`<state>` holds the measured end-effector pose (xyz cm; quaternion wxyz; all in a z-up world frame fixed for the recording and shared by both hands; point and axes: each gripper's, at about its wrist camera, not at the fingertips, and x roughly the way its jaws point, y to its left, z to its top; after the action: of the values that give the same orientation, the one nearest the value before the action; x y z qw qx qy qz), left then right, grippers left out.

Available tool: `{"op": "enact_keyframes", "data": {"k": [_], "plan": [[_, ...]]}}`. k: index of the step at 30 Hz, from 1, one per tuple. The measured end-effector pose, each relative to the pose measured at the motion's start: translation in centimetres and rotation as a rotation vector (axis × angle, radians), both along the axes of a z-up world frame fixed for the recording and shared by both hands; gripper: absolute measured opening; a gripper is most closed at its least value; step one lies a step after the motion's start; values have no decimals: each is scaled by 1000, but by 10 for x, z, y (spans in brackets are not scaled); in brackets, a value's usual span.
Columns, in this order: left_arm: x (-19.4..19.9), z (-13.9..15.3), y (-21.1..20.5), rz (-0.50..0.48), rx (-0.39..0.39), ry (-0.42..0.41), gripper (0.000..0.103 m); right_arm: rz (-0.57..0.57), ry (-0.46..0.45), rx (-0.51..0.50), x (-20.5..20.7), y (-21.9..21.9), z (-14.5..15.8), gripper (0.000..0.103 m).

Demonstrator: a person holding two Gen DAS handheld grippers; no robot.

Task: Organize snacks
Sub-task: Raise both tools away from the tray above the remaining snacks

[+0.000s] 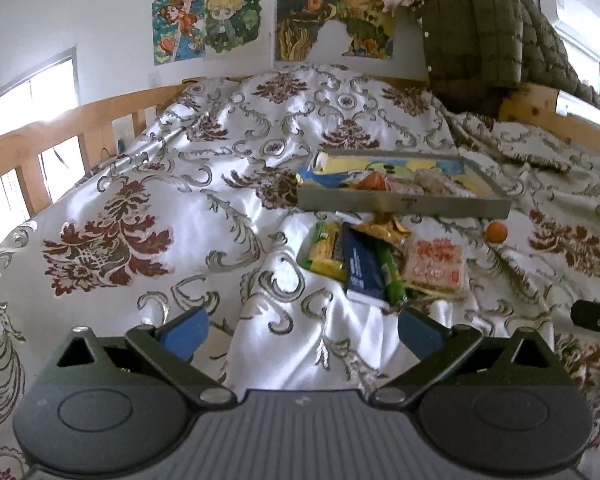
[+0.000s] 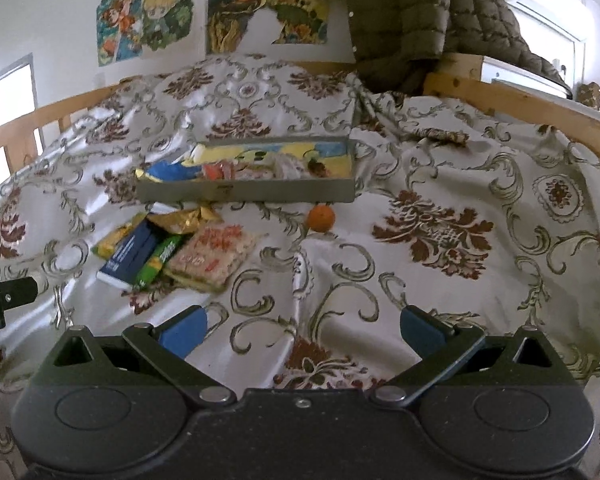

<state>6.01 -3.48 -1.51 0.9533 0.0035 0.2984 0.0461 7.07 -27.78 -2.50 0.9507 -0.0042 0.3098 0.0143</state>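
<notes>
A grey tin box [image 1: 404, 203] [image 2: 244, 192] lies open on the bedspread with several snack packets inside. In front of it sits a loose pile: a dark blue box [image 1: 364, 266] [image 2: 130, 254], a green packet [image 1: 392, 276] [image 2: 160, 260], a yellow packet [image 1: 324, 250] [image 2: 112, 240], a gold packet [image 1: 384, 228] [image 2: 180, 220] and a pink-printed clear pack [image 1: 436, 264] [image 2: 212, 256]. An orange [image 1: 496, 233] [image 2: 321, 218] rests to their right. My left gripper [image 1: 304, 334] is open just short of the pile. My right gripper [image 2: 302, 334] is open, nearer than the orange, holding nothing.
A patterned white bedspread [image 1: 140, 208] covers the bed, bounded by wooden rails [image 1: 60, 136] [image 2: 540, 104]. A green quilted jacket [image 1: 476, 40] hangs over the far rail. Posters [image 1: 204, 20] cover the wall. The other gripper's black edge [image 1: 596, 320] [image 2: 4, 300] shows at the side.
</notes>
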Motion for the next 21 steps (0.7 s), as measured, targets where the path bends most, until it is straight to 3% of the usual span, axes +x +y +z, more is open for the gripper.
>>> {"op": "enact_keyframes", "data": {"k": [21], "plan": [[3,-6,7,59,19,55,103,107,37,-14,3,18,-12,102]]}}
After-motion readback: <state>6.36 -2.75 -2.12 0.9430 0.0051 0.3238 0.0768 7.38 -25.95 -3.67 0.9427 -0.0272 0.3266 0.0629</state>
